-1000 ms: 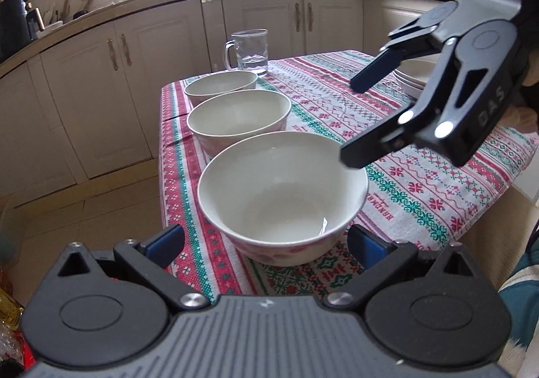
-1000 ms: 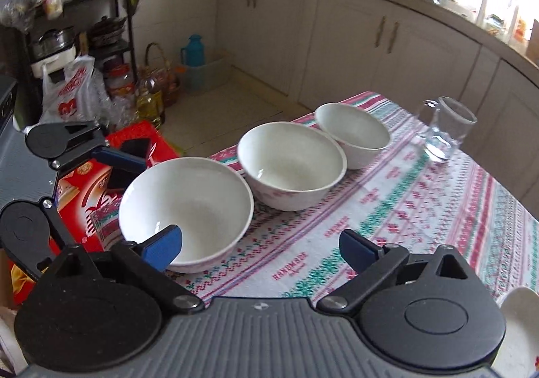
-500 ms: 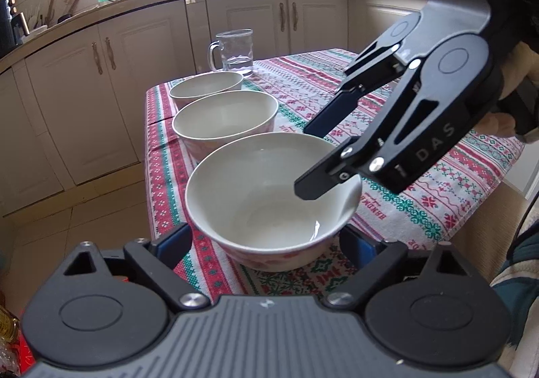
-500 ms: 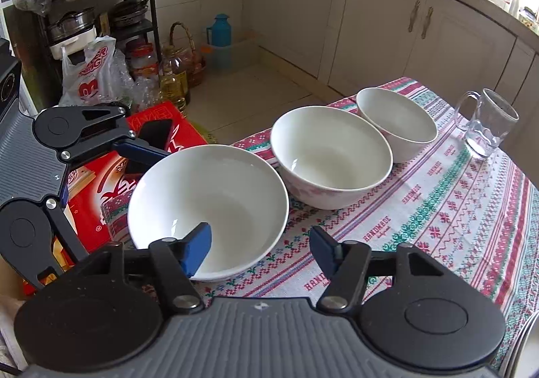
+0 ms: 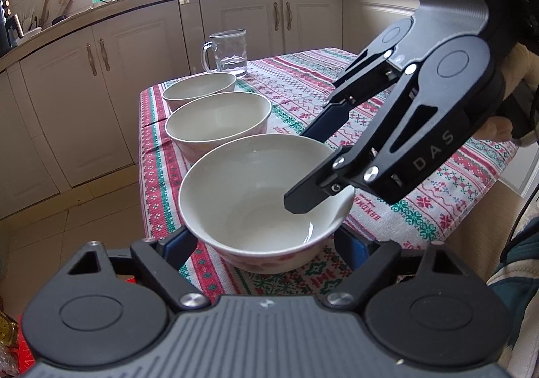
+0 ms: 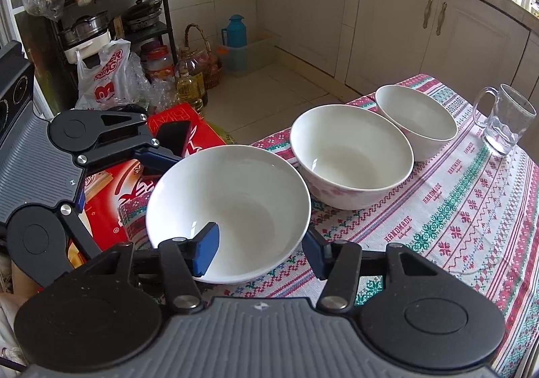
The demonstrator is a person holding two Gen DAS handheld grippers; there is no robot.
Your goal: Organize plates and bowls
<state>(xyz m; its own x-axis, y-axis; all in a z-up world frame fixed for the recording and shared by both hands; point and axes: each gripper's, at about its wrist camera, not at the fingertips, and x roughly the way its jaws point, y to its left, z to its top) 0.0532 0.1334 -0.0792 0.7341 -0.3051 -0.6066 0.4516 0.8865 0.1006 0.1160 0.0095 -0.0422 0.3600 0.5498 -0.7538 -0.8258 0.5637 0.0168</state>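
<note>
Right gripper [image 6: 257,251] straddles the near rim of the nearest bowl [image 6: 229,209] at lower centre of its frame, one blue pad inside, the other outside; whether it pinches the rim I cannot tell. Left gripper [image 5: 261,243] sits spread wide, its pads either side of that same bowl [image 5: 256,199]. Beyond stand the middle bowl [image 6: 350,156] and the far bowl [image 6: 417,118], in a row on the cloth-covered desk [image 6: 471,219], with a glass mug [image 6: 505,120] at the upper right.
</note>
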